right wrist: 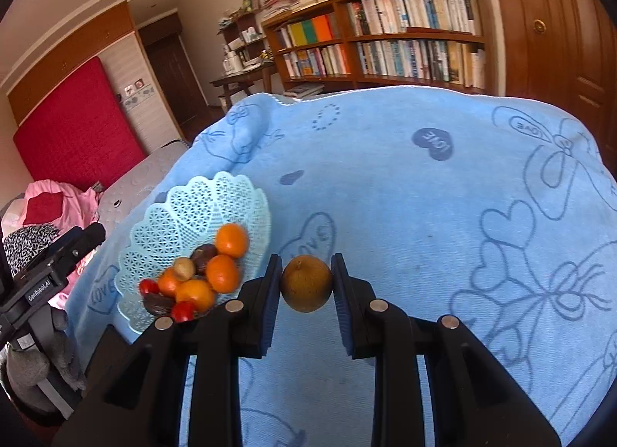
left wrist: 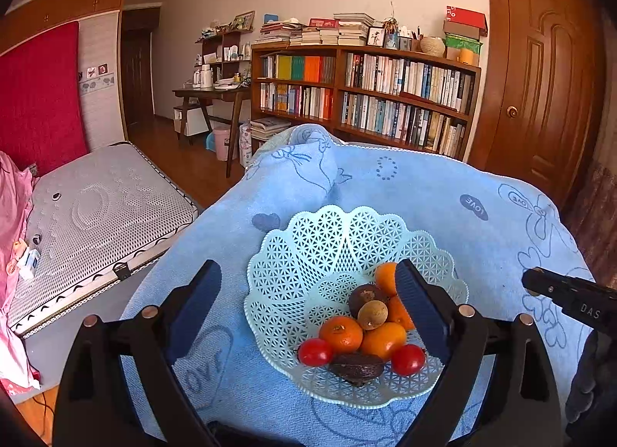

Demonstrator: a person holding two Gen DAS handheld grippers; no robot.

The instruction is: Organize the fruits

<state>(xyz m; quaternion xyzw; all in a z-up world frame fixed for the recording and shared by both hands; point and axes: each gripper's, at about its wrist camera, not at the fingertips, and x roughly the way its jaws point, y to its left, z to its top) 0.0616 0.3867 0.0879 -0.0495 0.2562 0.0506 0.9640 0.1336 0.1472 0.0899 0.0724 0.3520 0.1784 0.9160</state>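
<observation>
Right claw (right wrist: 306, 283) is clenched on a small round brown fruit (right wrist: 306, 283), prob. a longan, pads pressing its two sides at the widest part, so the grip sits across the middle. Can't tell if the fruit is just off the blue towel (right wrist: 385, 185) or resting on it; it's near the basket, to its right, w/ towel between them. Judging by look: light, thin brittle shell, round and a bit slick, so it could roll or pop out if squeezed off-centre; a gentle hold across the equator looks right, no hard pinch. Left claw (left wrist: 308, 293) is released, jaws wide apart, hovering over the near part of the pale green lattice fruit basket (left wrist: 308, 239), gripping nothing. In the basket: several tangerines (left wrist: 341, 333), two cherry tomatoes (left wrist: 315, 351), a second longan (left wrist: 372, 315) sitting on top of the pile, plus two dark wrinkled fruits, kind unclear. Pile is loose, so a drop onto it could knock tomatoes around; set-down spot looks best in the bare lattice behind the heap. Further back: bed w/ grey mattress (left wrist: 104, 208) to the left, bookshelf (left wrist: 366, 92) along the far wall.
</observation>
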